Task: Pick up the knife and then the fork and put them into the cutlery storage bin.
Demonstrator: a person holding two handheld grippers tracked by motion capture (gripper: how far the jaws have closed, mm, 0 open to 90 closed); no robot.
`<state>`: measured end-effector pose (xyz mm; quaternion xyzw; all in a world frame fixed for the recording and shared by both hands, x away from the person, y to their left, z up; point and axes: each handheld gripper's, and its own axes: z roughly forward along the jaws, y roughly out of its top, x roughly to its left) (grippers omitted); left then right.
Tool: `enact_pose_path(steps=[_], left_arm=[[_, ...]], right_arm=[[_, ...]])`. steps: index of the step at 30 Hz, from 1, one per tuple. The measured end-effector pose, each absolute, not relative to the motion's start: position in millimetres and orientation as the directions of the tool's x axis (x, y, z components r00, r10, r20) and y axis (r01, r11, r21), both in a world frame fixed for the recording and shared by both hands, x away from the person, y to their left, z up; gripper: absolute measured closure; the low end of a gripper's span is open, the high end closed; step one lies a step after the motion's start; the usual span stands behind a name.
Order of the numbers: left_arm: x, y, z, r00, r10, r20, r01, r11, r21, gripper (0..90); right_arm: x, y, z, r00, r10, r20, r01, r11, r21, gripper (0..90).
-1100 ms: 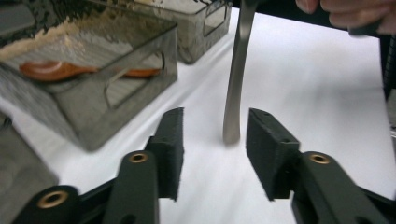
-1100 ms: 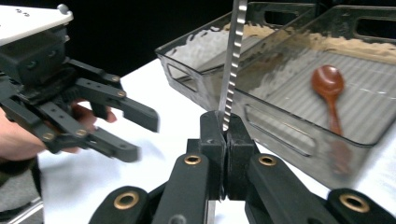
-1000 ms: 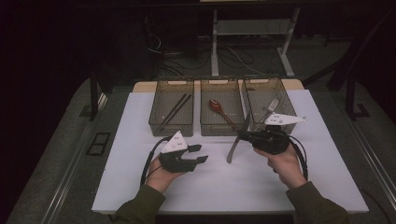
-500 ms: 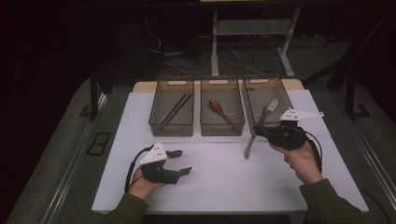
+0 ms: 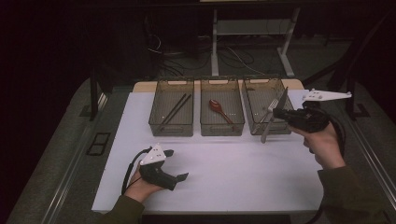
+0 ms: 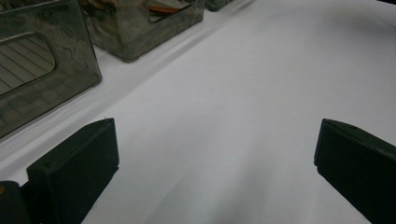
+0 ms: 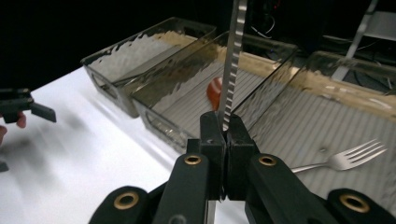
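The right claw is clamped on a table knife, gripping it near mid-length; in the high view the blade tip rises up and away over the rightmost bin, while the handle end hangs down toward the white tabletop just in front of that bin; in the right gripper view the serrated blade stands nearly upright out of the closed jaws. A fork lies on the floor of that same bin, just right of the claw; the knife's long axis is steep, not yet level with the bin's length, so my judgement is that the coming move turns on laying it flat beside the fork. The left claw has just been opening and stands wide and empty, low over the near tabletop, well apart from the bins; the right hand is plainly the nearer.
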<state>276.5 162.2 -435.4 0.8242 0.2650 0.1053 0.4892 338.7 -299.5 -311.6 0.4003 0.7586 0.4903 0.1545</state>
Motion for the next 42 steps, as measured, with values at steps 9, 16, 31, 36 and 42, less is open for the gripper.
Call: enact_pose_path(steps=[9,16,31,36,42], left_arm=[[277,161,-434,0.835,0.543,-0.089,0.343,-0.387,0.856,0.0],[276,160,-434,0.841,0.533,-0.089,0.337,-0.389,0.857,0.0],[276,160,-434,0.844,0.528,-0.095,0.335,-0.379,0.863,0.0],[276,159,-435,0.847,0.522,-0.095,0.334,-0.386,0.86,0.0],[276,159,-435,0.846,0.524,-0.095,0.336,-0.387,0.859,0.0]], right_arm=[[363,-325,-281,-0.569,0.813,0.121,0.449,0.184,0.874,87.4],[393,-341,-273,-0.508,0.857,0.082,0.456,0.188,0.87,87.4],[430,-350,-319,-0.438,0.898,0.044,0.613,0.263,0.745,87.5],[434,-352,-327,-0.444,0.895,0.04,0.655,0.294,0.696,87.4],[444,-346,-334,-0.459,0.888,0.037,0.637,0.299,0.711,87.3]])
